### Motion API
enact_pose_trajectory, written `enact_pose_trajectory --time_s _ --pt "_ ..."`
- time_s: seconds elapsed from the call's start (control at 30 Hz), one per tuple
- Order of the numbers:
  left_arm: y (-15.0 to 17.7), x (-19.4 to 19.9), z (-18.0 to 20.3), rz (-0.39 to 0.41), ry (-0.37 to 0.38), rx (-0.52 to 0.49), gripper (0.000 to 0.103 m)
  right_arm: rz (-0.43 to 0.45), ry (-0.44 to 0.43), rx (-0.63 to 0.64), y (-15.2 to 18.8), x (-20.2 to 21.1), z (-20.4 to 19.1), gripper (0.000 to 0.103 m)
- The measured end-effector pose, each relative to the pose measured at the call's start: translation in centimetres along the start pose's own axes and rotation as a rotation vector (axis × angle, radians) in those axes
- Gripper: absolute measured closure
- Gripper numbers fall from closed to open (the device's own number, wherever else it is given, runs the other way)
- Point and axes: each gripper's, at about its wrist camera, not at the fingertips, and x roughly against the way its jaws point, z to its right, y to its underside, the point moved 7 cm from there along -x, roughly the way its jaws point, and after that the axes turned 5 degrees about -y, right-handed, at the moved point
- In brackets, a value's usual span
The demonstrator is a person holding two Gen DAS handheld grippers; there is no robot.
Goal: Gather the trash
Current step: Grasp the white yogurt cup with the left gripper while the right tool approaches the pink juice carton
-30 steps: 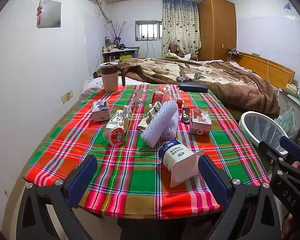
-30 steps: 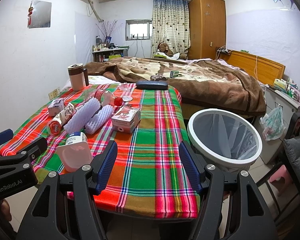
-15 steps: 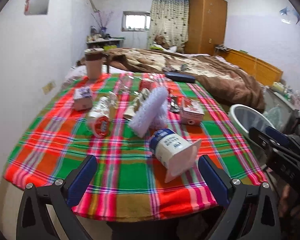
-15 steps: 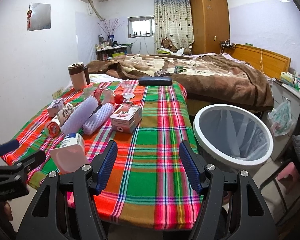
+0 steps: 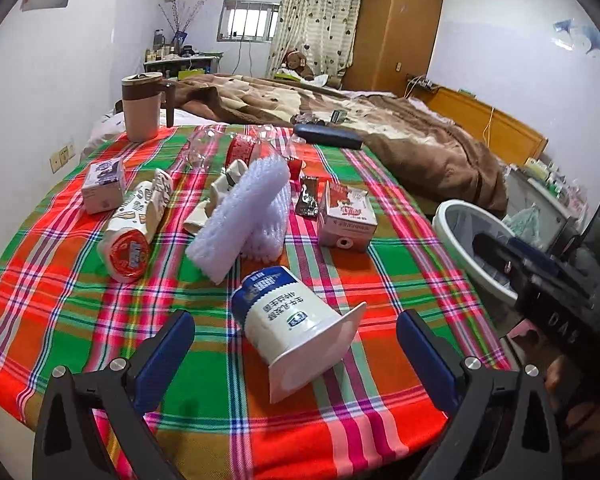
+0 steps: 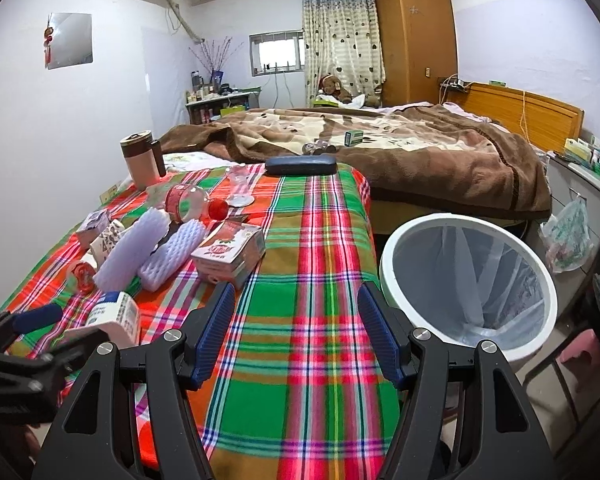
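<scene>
A white and blue yogurt cup (image 5: 296, 320) lies on its side on the plaid tablecloth (image 5: 60, 304), between the open jaws of my left gripper (image 5: 296, 354). Behind it lie white foam wraps (image 5: 244, 216), a paper cup with a red lid (image 5: 134, 232), a red and white milk carton (image 5: 345, 218) and a small box (image 5: 104, 184). My right gripper (image 6: 298, 332) is open and empty over the table's right part, beside the white trash bin (image 6: 469, 284). The yogurt cup also shows in the right wrist view (image 6: 114, 316).
A brown mug (image 5: 142, 106), clear plastic bottles (image 5: 240, 146) and a dark case (image 5: 325, 136) stand at the table's far end. A bed with a brown blanket (image 6: 399, 148) lies behind. A plastic bag (image 6: 567, 236) hangs right of the bin.
My left gripper has moved forward and down, so the yogurt cup now lies between its fingers. My right gripper has moved slightly forward toward the table.
</scene>
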Motion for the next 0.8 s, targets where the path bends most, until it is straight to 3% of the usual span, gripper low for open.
enact_pose_trajectory --time_s 0.17,0.27,0.33,0.4,0.5,0.8 --pt "0.1 -1.7 -0.4 -0.032 -0.033 0.018 0.001 -0.013 -0.018 -0.001 -0.9 -1.3 -0.1 0.038" --pt "0.5 -2.9 -0.6 -0.07 -0.016 0.042 0.001 -0.028 -0.033 -0.013 -1.1 -2.1 -0.4 0.038" --pt "0.7 -3.5 -1.0 -0.084 -0.025 0.045 0.005 -0.035 -0.047 -0.021 -1.2 -2.4 -0.5 0.038" --pt "0.9 -4.0 -1.4 -0.1 -0.02 0.064 0.019 -0.045 -0.056 -0.025 -1.3 -3.0 -0.9 0.038" --pt "1.0 -3.9 -2.7 -0.092 -0.053 0.072 0.022 -0.071 -0.071 -0.025 -1.4 -4.2 -1.7 0.038" --pt "0.9 -3.0 -6.2 -0.066 -0.058 0.099 0.026 -0.159 -0.102 -0.045 -1.1 -7.0 -3.8 0.038"
